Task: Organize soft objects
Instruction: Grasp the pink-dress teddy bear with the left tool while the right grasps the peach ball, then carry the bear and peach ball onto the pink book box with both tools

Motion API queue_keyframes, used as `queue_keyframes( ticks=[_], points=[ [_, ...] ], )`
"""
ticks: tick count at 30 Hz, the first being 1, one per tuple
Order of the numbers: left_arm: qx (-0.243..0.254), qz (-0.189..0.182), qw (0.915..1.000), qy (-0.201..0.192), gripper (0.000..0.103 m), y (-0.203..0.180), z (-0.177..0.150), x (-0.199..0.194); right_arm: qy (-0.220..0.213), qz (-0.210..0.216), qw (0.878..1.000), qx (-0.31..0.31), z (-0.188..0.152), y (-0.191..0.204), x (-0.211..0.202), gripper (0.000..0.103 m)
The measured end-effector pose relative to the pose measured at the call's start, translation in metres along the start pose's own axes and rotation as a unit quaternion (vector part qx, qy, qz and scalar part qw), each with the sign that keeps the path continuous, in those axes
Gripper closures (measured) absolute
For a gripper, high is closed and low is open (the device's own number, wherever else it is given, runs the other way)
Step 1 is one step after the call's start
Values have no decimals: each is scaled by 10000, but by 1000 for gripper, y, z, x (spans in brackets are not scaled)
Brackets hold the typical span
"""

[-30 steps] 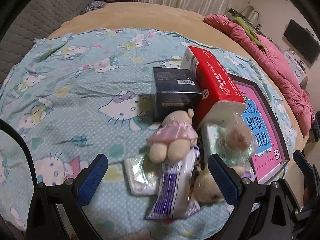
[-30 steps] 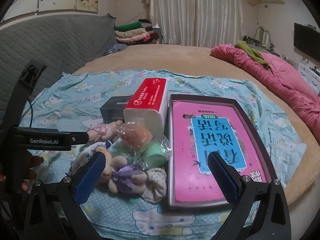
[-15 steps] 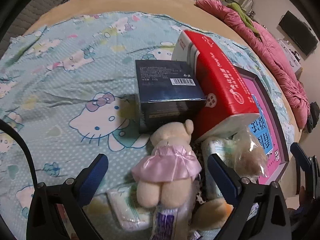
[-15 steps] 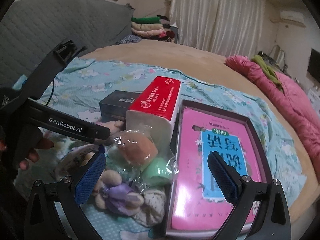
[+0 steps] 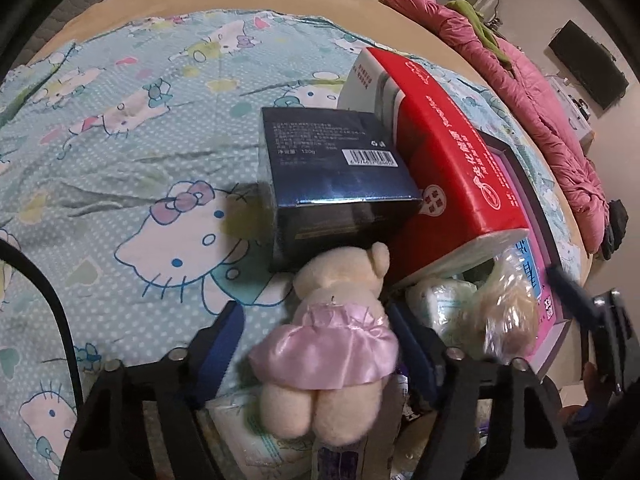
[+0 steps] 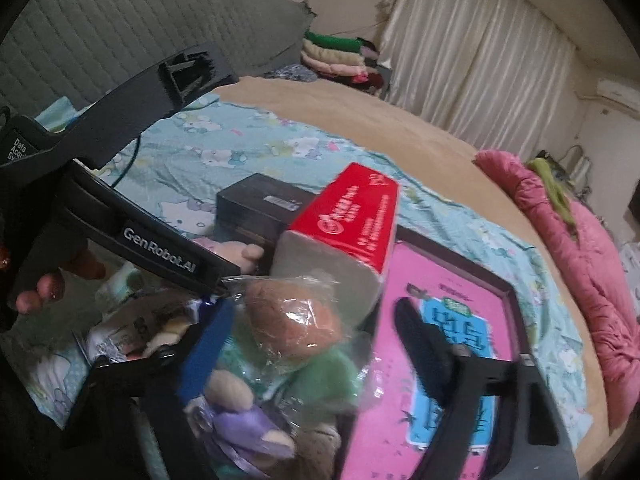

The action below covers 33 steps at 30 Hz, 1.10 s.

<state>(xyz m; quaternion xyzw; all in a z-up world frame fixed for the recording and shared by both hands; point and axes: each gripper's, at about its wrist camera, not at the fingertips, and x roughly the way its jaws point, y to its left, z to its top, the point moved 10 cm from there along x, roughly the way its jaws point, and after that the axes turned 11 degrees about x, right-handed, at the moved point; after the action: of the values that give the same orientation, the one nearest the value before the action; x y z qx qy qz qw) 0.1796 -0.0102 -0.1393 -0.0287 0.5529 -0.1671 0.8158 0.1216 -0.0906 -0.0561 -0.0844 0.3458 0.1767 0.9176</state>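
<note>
Two grippers work over a heap of soft toys on the bed [image 5: 120, 128]. The left gripper [image 5: 316, 344] straddles a cream bear [image 5: 332, 320] in a pink skirt, which lies face down against a dark box [image 5: 336, 184]; its jaws are closing, the bear between them, with a gap still showing at the left pad. The right gripper [image 6: 316, 344] hangs over a bagged plush [image 6: 296, 320], brown above green, beside a red tissue pack [image 6: 348, 224] and a pink book [image 6: 448, 320]. Its jaws are closing too, the bag between them; whether the pads press it I cannot tell. A purple toy [image 6: 244, 428] lies below the bag.
</note>
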Motion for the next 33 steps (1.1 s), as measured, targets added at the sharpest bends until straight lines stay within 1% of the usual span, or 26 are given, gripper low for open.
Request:
queue_keyframes(
  ticks=[1,3,5,6,10,11,14,21,28,33],
  points=[
    [-1,-14,10000,22,38,0,-1,1,88,17,10000,-2,-1,1,4,46],
    [17,-25,10000,65,41,0,-3,4,83,53,9999,28,-1,2,6,47],
    [12,-102,9999,33,51,-2,-3,3,35,136,9999,95,0,2,3,49],
    [-1,-162,9999,18,52,-3,-3,3,-12,171,9998,135,1,1,1,51],
    [18,-196,9998,-101,58,-4,-2,-2,-177,388,9982,432,7,-6,-11,52],
    [0,-216,9996,-155,58,-5,-1,-5,-209,465,9970,580,8,-9,-13,53],
    [-66,-273,9989,-373,59,-6,2,-19,-356,506,9954,731,12,-16,-26,53],
    [30,-180,9970,-751,59,-21,3,-62,-651,622,9890,1170,19,-32,-58,53],
    [254,-12,9939,-1071,59,-51,3,-99,-823,622,9853,1358,21,-46,-82,53],
    [367,-13,9924,-1171,59,-77,3,-111,-965,533,9827,1491,20,-60,-100,53]
  ],
)
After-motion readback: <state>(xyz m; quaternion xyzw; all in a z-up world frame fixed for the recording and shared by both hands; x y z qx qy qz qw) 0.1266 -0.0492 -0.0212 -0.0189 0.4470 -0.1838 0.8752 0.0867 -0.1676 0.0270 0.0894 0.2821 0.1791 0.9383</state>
